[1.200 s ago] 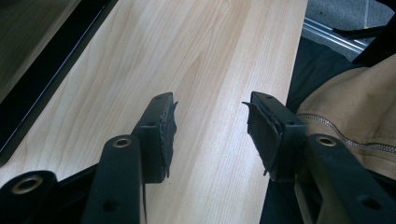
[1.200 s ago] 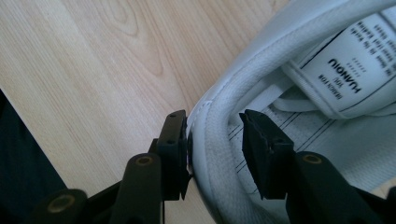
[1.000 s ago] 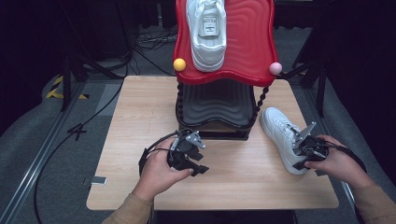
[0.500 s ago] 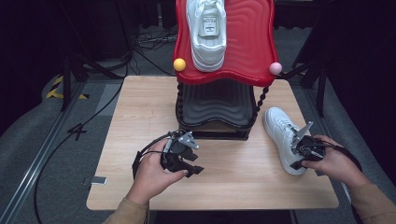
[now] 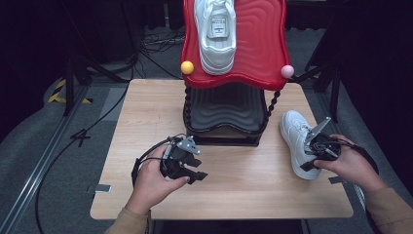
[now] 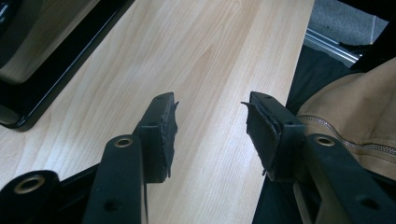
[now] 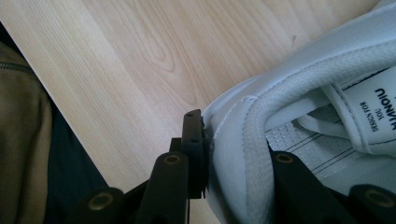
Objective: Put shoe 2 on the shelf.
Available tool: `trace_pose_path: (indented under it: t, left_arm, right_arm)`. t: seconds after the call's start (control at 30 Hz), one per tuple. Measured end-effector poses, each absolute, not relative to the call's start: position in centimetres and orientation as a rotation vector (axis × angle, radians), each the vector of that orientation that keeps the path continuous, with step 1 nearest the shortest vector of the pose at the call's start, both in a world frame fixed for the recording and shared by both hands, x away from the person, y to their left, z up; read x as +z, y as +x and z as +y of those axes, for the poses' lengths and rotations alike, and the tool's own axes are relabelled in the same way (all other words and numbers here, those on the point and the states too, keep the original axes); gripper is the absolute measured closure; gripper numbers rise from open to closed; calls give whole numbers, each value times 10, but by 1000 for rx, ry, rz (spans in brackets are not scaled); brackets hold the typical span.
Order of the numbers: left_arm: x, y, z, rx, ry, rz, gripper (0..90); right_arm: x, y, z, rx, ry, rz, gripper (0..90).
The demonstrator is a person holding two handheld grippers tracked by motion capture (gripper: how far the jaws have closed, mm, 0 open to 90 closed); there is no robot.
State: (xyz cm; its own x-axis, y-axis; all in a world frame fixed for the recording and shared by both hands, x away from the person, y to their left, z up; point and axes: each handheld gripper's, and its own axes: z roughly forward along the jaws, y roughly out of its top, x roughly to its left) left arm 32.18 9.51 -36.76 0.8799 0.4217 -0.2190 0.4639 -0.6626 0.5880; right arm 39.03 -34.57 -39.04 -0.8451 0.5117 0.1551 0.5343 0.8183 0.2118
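- White sneaker point(image 5: 298, 141): at the table's point(image 5: 146, 112) right edge, beside the red shoe rack point(image 5: 253, 44); collar now clamped.
- Right gripper point(image 7: 224, 154): jaws just closed over the collar wall; lift looks ready.
- Left gripper point(image 6: 210, 130): open, empty, idle as before.

A pale wooden bench point(image 5: 146, 122) carries a two-tier stand: a red wavy upper shelf point(image 5: 260, 44) above a black wavy lower shelf point(image 5: 226, 105). One white sneaker point(image 5: 217, 34) lies on the red shelf, toe toward the person, between a yellow ball point(image 5: 187, 67) and a pink ball point(image 5: 287, 71) at the shelf's near corners. A second white sneaker point(image 5: 294, 139) lies on the bench right of the stand, with the right gripper point(image 5: 311, 153) at its heel end. The left gripper point(image 5: 187, 170) rests low over bare wood near the stand's base.
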Motion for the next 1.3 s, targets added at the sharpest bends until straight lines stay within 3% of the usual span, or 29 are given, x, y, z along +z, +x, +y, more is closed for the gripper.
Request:
trace_pose_path:
  t: [1.3]
  left_arm:
    - [-366,320,114,-84,2357,678,526]
  right_arm:
    - [-224,397,-317,-518,-764,-3105,764]
